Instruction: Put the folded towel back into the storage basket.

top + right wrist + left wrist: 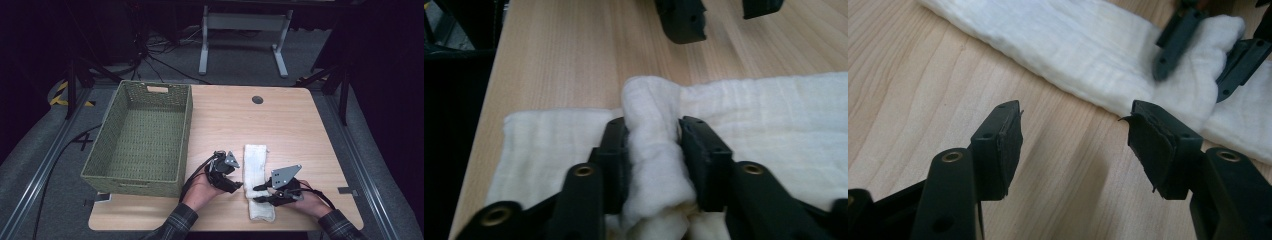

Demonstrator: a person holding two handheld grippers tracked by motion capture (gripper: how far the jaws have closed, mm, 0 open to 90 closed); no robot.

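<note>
Lying open ahead of the left gripper (pixel 1073 145): bare table (pixel 280 125) between its spread fingers (pixel 998 145). Blocking just beyond them: the white towel (pixel 255 170), bunched and pinched between the right gripper's (pixel 264 193) fingers (pixel 704 155). Standing well off to the outer side of the left fingers: the woven basket (pixel 185 135), its wall closing that side. Stretching free past the towel's far end: wide bare wood.

White towel (pixel 257 175), green woven basket (pixel 140 137), black jaws.
</note>
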